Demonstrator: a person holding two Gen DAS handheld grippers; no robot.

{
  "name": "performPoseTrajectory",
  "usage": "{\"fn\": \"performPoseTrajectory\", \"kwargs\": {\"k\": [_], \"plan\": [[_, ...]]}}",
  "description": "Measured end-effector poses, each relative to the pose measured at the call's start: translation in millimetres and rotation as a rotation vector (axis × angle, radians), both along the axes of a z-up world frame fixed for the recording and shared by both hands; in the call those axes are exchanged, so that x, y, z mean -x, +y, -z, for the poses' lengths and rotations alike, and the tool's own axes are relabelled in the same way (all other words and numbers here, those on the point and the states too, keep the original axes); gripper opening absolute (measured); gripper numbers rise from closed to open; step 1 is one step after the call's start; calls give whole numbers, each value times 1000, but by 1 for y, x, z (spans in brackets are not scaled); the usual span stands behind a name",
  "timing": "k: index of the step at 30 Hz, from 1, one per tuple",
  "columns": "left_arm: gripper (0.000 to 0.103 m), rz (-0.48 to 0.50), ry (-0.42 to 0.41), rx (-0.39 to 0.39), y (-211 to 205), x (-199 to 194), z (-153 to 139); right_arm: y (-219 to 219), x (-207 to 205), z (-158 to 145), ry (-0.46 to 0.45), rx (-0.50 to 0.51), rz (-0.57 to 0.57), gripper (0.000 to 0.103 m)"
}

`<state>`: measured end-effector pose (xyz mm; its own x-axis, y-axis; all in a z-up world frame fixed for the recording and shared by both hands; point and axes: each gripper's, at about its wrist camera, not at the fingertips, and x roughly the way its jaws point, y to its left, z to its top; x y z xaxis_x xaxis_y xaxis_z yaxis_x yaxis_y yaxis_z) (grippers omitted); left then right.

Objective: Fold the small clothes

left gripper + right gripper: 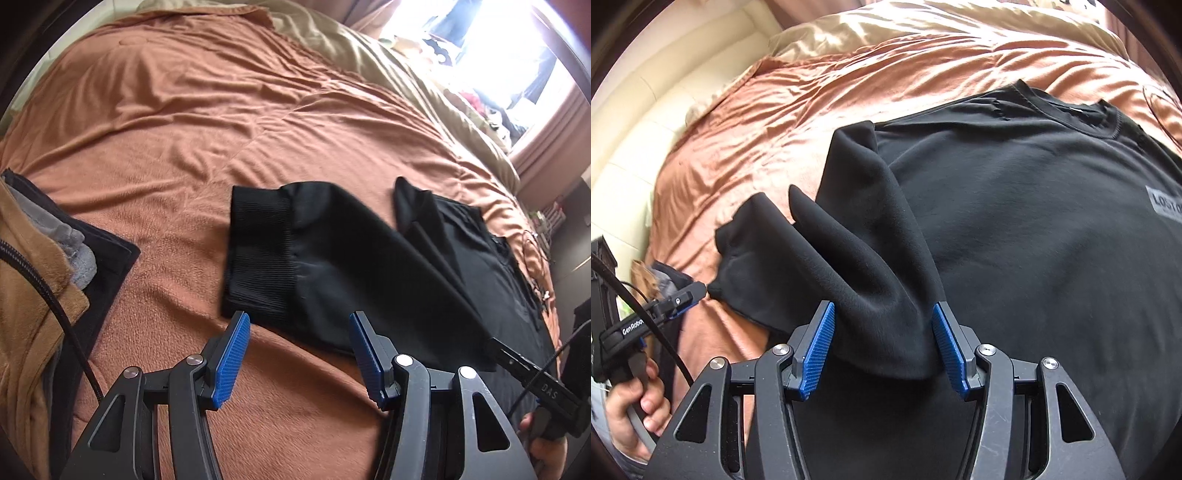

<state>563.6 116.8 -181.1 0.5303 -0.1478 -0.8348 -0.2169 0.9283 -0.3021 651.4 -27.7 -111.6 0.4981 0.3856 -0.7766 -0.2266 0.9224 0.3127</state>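
Left wrist view shows the black sweatshirt (pixel 465 258) spread on the orange blanket (pixel 184 129), its sleeve (pixel 332 258) lying across the blanket with the ribbed cuff (pixel 262 254) at the outer end. The sleeve's long axis runs from that cuff back toward the body of the garment, slanting away to the right. The left gripper (pixel 299 354) hangs just short of the sleeve's near edge, fingers apart and nothing between them; the cuff lies straight ahead, slightly left of the gap. A stack of folded clothes (pixel 55 258) sits at the blanket's left edge.

From the right wrist view, the right gripper (pixel 882 339) straddles a raised fold of the same sleeve near the shoulder, blue pads (pixel 820 347) either side of the bunched cloth; whether they press it firmly I cannot tell. The neckline (pixel 1078 110) points to the far edge of the bed. I judge the left hand nearer the cuff, so folding the sleeve inward falls to it.
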Motion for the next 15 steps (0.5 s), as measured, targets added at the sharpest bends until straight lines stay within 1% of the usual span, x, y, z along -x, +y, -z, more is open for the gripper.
{"fn": "performPoseTrajectory", "kwargs": {"k": [1, 3, 5, 6, 9, 11, 13, 15], "plan": [[58, -3, 6, -13, 1, -2, 4, 3, -3, 2, -1, 8, -6, 36], [58, -13, 17, -37, 4, -8, 11, 4, -8, 7, 0, 14, -6, 17], [58, -19, 22, -36, 7, -13, 17, 0, -11, 10, -11, 13, -2, 9], [58, -21, 27, -34, 9, -16, 21, -2, -12, 11, -16, 11, 2, 7], [58, -16, 32, -23, 10, -20, 26, -9, -10, 13, -32, 9, 27, 6], [56, -11, 34, -3, 10, -21, 29, -13, -9, 16, -27, 0, 37, 6], [47, 0, 37, 7, 6, -23, 31, -15, -8, 20, -17, -2, 43, 6], [44, 10, 54, 15, 1, -24, 35, -16, -8, 22, 1, -10, 38, 7]]}}
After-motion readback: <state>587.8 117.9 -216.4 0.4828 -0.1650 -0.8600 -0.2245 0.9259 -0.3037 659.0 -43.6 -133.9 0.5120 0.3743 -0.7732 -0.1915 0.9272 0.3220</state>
